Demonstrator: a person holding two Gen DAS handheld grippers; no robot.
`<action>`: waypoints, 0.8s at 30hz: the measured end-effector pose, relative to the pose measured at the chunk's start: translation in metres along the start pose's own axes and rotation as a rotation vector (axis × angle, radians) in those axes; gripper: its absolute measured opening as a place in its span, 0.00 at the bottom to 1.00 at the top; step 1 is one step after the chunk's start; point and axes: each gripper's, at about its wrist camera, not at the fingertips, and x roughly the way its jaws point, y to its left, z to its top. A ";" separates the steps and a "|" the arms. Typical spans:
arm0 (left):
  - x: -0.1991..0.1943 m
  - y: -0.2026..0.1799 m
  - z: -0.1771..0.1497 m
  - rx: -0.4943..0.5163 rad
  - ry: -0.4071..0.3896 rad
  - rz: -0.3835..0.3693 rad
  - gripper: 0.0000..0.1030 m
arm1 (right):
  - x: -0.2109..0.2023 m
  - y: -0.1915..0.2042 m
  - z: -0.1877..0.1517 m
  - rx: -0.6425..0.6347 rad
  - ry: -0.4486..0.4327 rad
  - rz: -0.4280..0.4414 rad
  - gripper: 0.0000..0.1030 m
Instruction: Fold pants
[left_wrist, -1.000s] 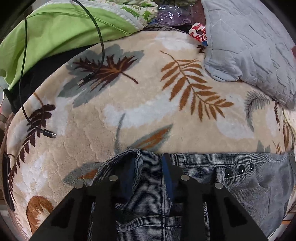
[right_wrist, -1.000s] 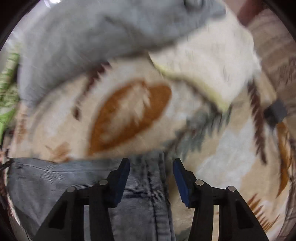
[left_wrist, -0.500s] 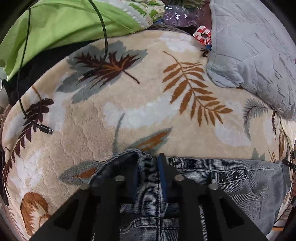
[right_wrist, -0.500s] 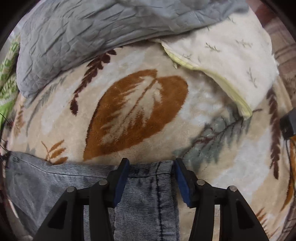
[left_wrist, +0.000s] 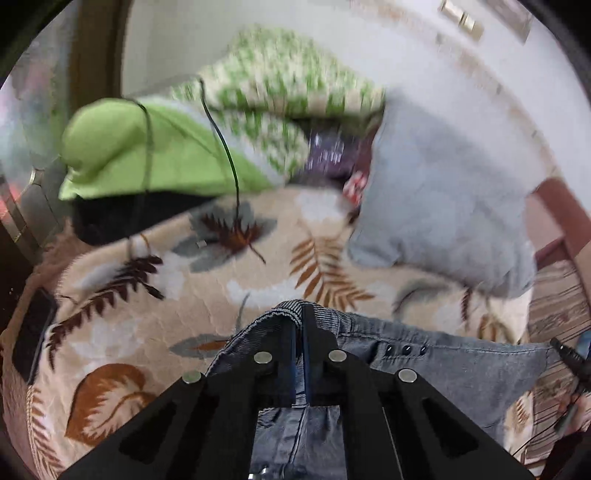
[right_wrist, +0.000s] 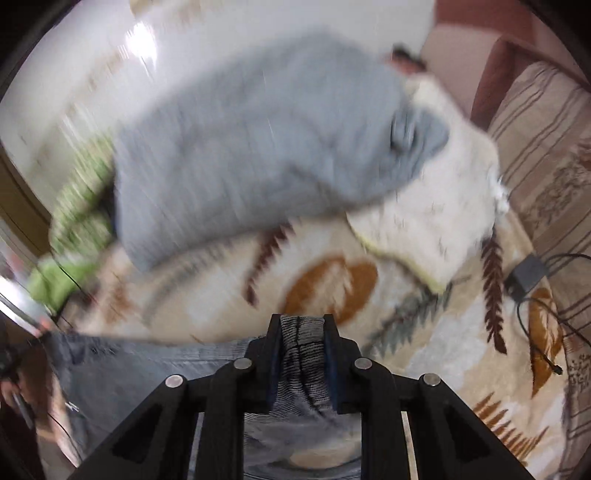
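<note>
The grey denim pants (left_wrist: 436, 362) hang by the waistband above a leaf-patterned blanket (left_wrist: 184, 295). My left gripper (left_wrist: 300, 321) is shut on one end of the waistband, near three dark buttons (left_wrist: 405, 349). In the right wrist view the pants (right_wrist: 110, 373) stretch off to the left. My right gripper (right_wrist: 301, 325) is shut on a bunched fold of the waistband at the other end. The cloth is pulled taut between the two grippers. The pant legs drop out of sight below the fingers.
A grey quilted pillow (left_wrist: 443, 206) lies at the back. Green bedding (left_wrist: 147, 158) with a black cable (left_wrist: 225, 147) lies at the back left. A cream cover (right_wrist: 436, 206) and a small black adapter (right_wrist: 526, 275) with cables sit to the right.
Both grippers closed on the waistband and rose, lifting the pants off the blanket. The bed now looks farther away and more of the room shows.
</note>
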 end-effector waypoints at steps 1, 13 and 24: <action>-0.013 0.003 -0.006 -0.010 -0.023 -0.013 0.02 | -0.012 0.001 -0.006 0.013 -0.038 0.002 0.21; -0.119 0.040 -0.164 -0.048 -0.042 -0.063 0.02 | -0.057 -0.077 -0.189 0.154 0.094 0.029 0.21; -0.104 0.083 -0.257 -0.075 0.140 0.063 0.06 | -0.086 -0.108 -0.258 0.218 0.114 0.043 0.71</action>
